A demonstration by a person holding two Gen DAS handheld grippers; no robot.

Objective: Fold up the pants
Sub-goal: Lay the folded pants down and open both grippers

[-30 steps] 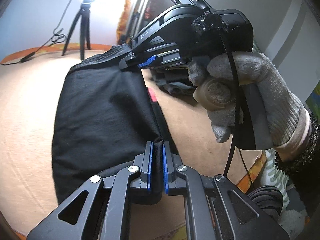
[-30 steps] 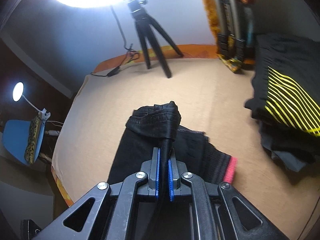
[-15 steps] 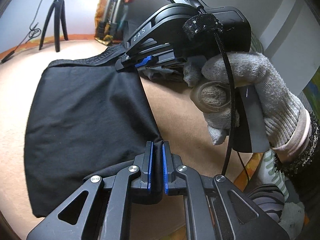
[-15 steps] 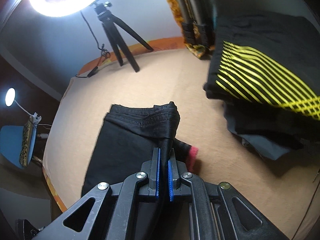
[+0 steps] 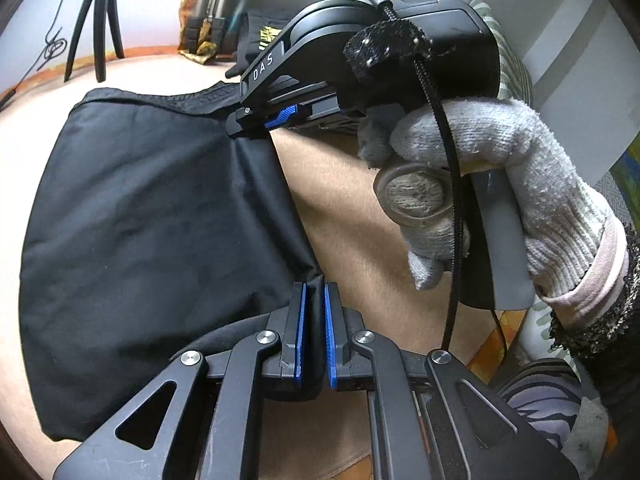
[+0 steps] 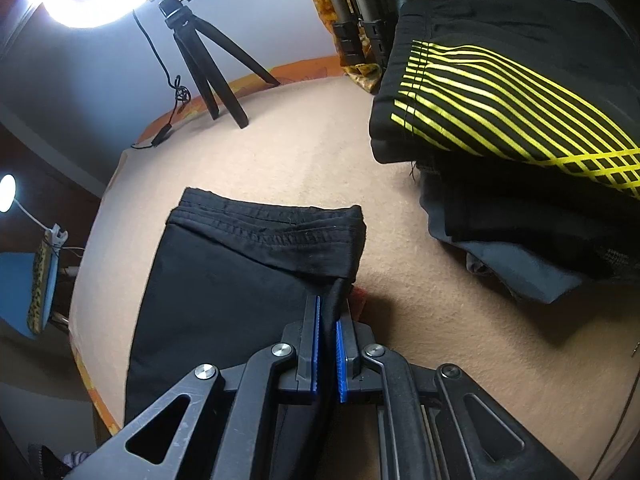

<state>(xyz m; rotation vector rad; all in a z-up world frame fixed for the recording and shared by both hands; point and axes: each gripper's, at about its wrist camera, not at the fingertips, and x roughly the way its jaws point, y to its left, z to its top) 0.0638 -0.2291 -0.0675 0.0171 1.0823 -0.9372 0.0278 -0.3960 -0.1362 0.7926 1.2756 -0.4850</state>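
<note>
Black pants (image 5: 152, 216) lie folded on the tan surface (image 5: 352, 184), their elastic waistband (image 6: 276, 228) at the far end. My left gripper (image 5: 315, 292) is shut on the near right corner of the cloth. My right gripper (image 6: 328, 308) is shut on the waistband corner, and in the left wrist view the same right gripper (image 5: 256, 128) shows pinching the far right corner, held by a hand in a white knit glove (image 5: 492, 184). A bit of pink trim (image 6: 360, 294) peeks out beside the right gripper's fingers.
A pile of dark clothes with a yellow-striped piece (image 6: 508, 120) on top lies to the right of the pants. A black tripod (image 6: 204, 60) with a cable stands at the far edge under a bright ring light (image 6: 92, 4). The surface's left edge (image 6: 96, 216) drops off.
Both grippers have carried the pants' edge to the right and down, so the top layer now lies spread flat over the lower one. The pink trim is nearly covered.
</note>
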